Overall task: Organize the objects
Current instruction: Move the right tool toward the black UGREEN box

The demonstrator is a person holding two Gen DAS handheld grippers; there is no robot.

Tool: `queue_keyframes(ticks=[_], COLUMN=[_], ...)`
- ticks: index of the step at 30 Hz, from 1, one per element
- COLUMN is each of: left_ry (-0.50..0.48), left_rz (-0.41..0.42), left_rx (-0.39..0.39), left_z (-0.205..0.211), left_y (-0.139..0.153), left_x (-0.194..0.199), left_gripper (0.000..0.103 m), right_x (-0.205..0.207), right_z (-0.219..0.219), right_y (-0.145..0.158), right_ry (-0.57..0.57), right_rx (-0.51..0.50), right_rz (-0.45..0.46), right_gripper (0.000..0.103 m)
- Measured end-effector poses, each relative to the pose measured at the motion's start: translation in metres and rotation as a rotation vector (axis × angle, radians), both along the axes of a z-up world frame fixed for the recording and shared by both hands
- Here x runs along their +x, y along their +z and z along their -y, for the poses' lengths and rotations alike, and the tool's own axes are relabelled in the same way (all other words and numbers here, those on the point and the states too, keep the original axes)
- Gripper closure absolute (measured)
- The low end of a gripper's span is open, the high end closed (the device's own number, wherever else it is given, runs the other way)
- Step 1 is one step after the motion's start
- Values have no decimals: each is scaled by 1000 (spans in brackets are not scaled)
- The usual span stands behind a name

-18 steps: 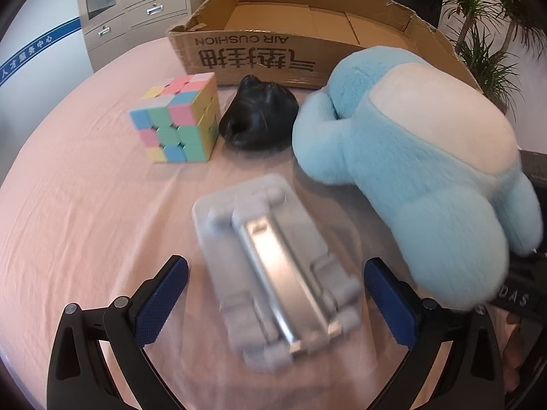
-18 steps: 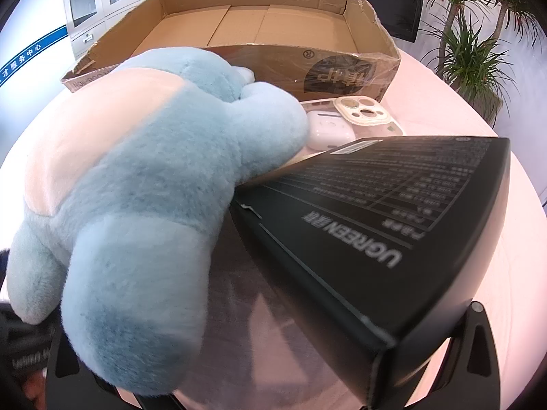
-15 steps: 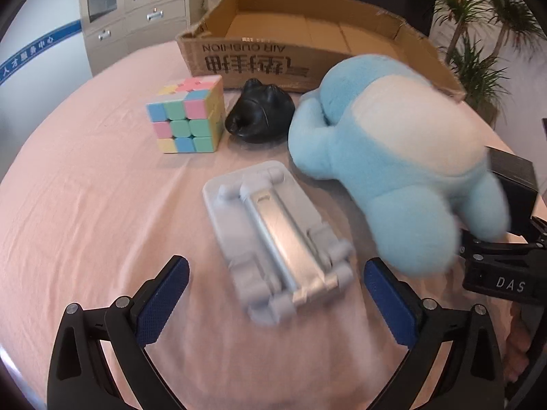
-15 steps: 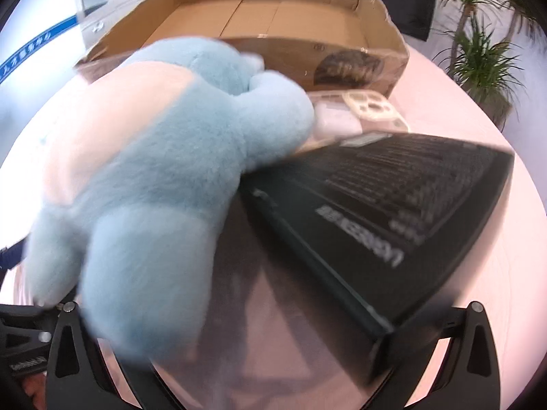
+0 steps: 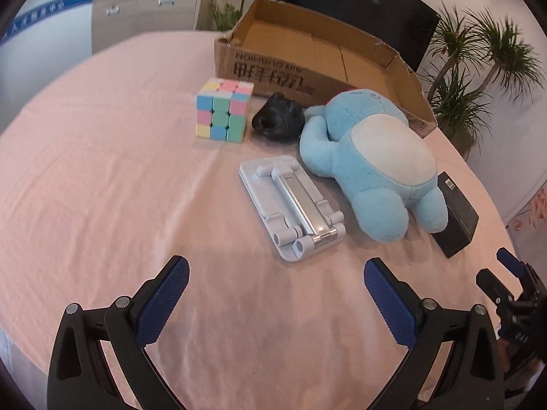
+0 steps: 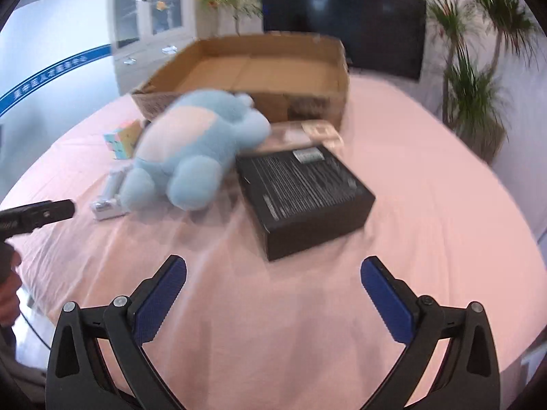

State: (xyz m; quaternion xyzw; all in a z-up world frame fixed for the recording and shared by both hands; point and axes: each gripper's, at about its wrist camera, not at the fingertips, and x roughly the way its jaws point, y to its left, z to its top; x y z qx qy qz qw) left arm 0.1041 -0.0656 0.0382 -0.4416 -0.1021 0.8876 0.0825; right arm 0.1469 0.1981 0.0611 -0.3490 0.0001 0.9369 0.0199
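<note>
- Left wrist view shows the things to be sorted lying on a pink tablecloth [image 5: 102, 177]: one light-blue plush toy with a cream belly [image 5: 372, 157], one pastel puzzle cube of small coloured squares [image 5: 224, 111], one glossy black rounded object [image 5: 278, 121], one grey-white folding phone stand with a silver metal arm [image 5: 292, 201] and one black rectangular carton with white print [image 5: 456, 212].
- One open brown cardboard box [image 5: 273, 71], nothing inside it, stands behind them, with the cube and the black object just in front of its printed wall.
- Plush toy lies on its side, touching the black carton with its feet and lying just beside the phone stand.
- Left gripper [image 5: 275, 300] has its two blue-padded jaws spread wide with nothing between them; the phone stand lies just beyond the gap, apart from both pads.
- Right wrist view, somewhat blurred, shows the right gripper [image 6: 273, 297] likewise spread wide and holding nothing; the black carton lies ahead of it, a little toward the right pad, well clear of it.
- Between the carton and the cardboard box lie a clear phone case [image 6: 321, 130] and a small white thing I cannot make out.
- At that view's left edge the person's hand [image 6: 8, 294] shows partly, holding the left gripper.
- Behind the table: one dark screen [image 6: 342, 20], one grey cabinet [image 5: 143, 3] and potted plants [image 5: 478, 78].
</note>
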Motion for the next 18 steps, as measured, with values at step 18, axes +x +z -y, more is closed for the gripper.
queue_keyframes(ticks=[18], left_ry=[-494], left_rz=[55], left_rx=[92], left_z=[-149], left_y=[26], left_x=[-6], left_gripper=[1], right_x=[-47], right_z=[-93], right_y=[24], right_ry=[17], right_rx=[-181], right_rz=[6], right_gripper=[1])
